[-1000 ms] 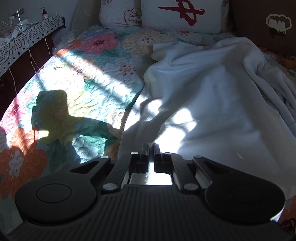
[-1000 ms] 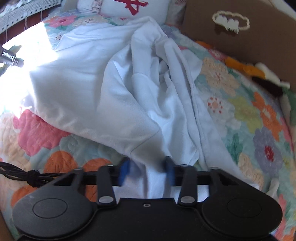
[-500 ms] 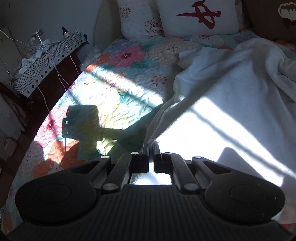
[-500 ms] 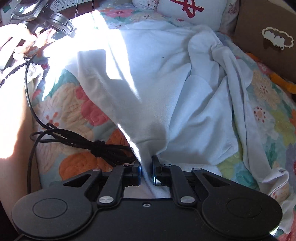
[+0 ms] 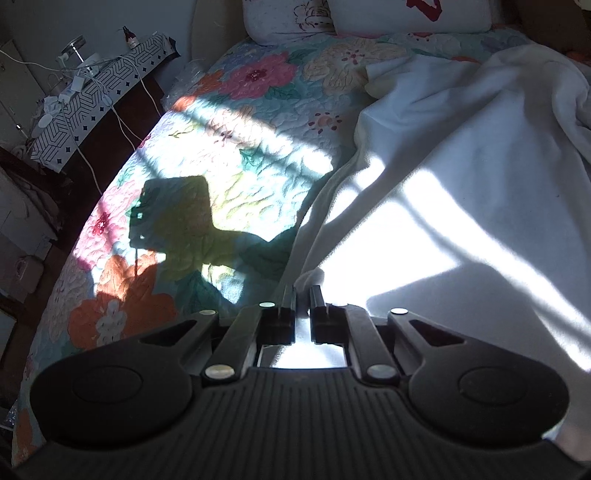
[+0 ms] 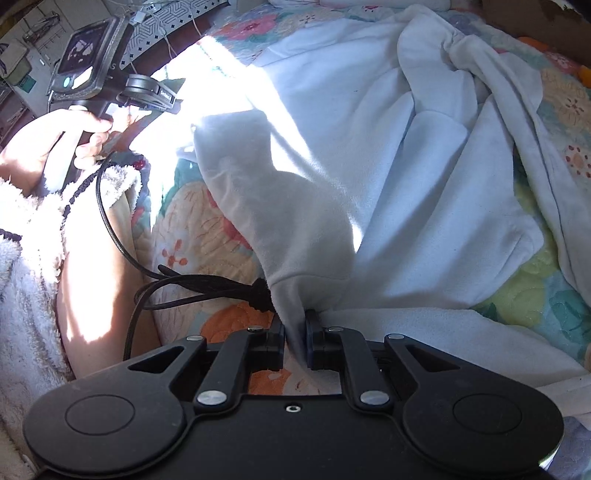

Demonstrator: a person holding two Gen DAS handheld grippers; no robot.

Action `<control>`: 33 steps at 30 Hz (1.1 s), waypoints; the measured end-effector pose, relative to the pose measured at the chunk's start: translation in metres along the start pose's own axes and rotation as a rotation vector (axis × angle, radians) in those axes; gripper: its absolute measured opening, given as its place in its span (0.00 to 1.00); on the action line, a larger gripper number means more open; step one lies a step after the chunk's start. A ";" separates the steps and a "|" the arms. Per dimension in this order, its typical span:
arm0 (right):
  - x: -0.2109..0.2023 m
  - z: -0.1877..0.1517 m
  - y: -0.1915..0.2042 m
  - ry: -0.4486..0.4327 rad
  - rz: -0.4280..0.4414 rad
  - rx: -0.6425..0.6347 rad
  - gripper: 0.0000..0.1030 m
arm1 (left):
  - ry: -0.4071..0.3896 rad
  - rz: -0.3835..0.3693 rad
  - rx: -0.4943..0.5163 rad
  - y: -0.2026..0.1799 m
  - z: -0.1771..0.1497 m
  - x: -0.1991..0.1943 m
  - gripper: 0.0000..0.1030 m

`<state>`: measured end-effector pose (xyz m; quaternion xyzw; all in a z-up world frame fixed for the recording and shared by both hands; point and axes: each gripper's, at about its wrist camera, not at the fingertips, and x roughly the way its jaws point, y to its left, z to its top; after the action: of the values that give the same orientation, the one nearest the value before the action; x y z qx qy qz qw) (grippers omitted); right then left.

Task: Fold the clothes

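Note:
A white fleece garment (image 5: 461, 177) lies spread on a floral quilt (image 5: 207, 155), partly in sun. My left gripper (image 5: 303, 291) is shut on the garment's near hem edge, and the cloth runs away from it to the right. In the right wrist view the same garment (image 6: 369, 147) is rumpled on its right side. My right gripper (image 6: 295, 325) is shut on another part of the near hem, pulling it up into a taut ridge. The left gripper (image 6: 177, 101) and the hand holding it show at the upper left there.
Pillows (image 5: 406, 14) lie at the head of the bed. A patterned side table (image 5: 88, 103) with cables and small items stands left of the bed. A black cable (image 6: 166, 273) loops over the quilt (image 6: 207, 236) by my right gripper. A brown cushion (image 6: 535, 22) is at the far right.
Both grippers have lifted and pulled back toward me with the hem held. The right gripper closed on the hem a second ago. The garment is stretched flatter.

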<state>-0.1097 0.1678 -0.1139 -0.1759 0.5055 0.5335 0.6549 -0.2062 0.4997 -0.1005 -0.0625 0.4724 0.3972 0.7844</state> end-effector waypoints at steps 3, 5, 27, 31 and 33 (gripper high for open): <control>-0.012 0.003 -0.007 -0.030 0.023 0.068 0.25 | -0.032 -0.071 0.023 -0.002 -0.001 -0.014 0.26; -0.027 0.005 -0.010 -0.062 0.046 0.106 0.35 | -0.047 -0.153 0.024 0.000 -0.003 -0.028 0.33; -0.160 -0.011 -0.033 -0.193 0.107 0.376 0.64 | -0.117 -0.724 0.213 -0.080 -0.011 -0.145 0.76; -0.105 0.004 -0.091 -0.172 -0.081 0.490 0.65 | -0.081 -0.745 0.268 -0.127 -0.010 -0.114 0.71; -0.083 0.010 -0.118 -0.175 -0.079 0.587 0.65 | -0.118 -0.720 0.321 -0.146 -0.010 -0.109 0.68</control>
<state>0.0053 0.0883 -0.0757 0.0480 0.5724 0.3521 0.7390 -0.1394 0.3350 -0.0598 -0.0781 0.4306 0.0207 0.8989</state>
